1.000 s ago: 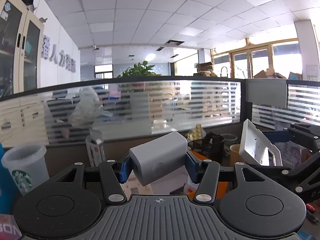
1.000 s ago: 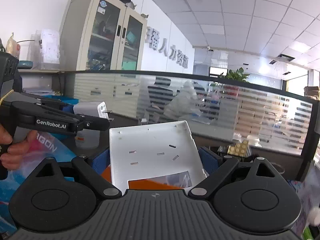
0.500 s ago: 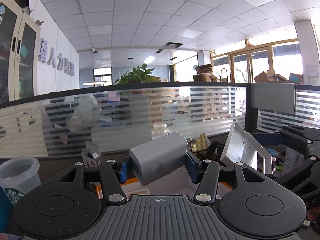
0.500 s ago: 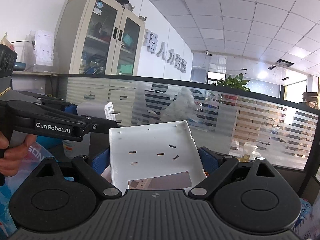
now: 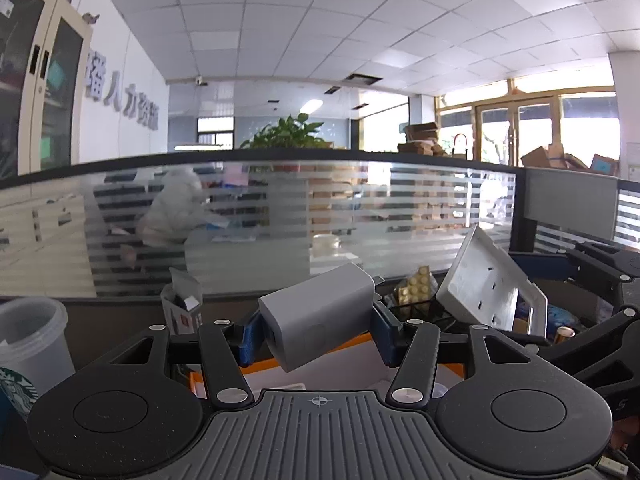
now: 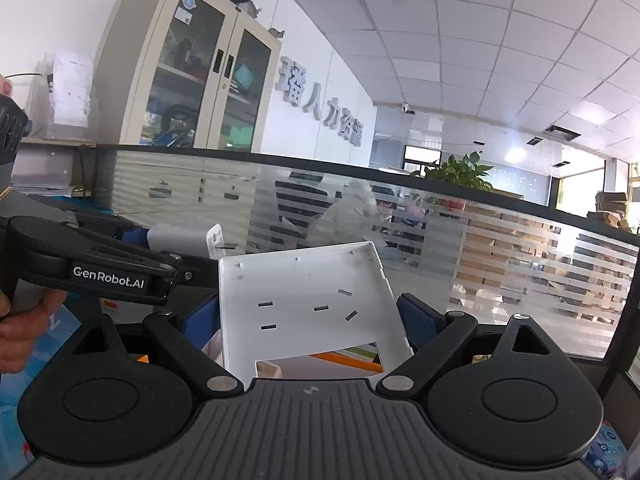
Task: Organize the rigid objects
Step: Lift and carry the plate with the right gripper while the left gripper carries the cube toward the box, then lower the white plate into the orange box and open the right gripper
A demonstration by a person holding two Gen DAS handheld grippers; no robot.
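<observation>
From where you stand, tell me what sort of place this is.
Most likely an open-plan office. A frosted glass partition rings the desk, a glass-door cabinet stands against the wall, and grid ceiling tiles run overhead.

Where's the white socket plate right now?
The white socket plate is clamped in the right gripper, held up off the desk; in the left wrist view it sits at right, beside the grey charger that the left gripper grips.

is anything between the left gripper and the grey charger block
No. The left gripper is already shut on the grey rectangular charger block; its blue pads press both sides directly, with nothing between.
</observation>
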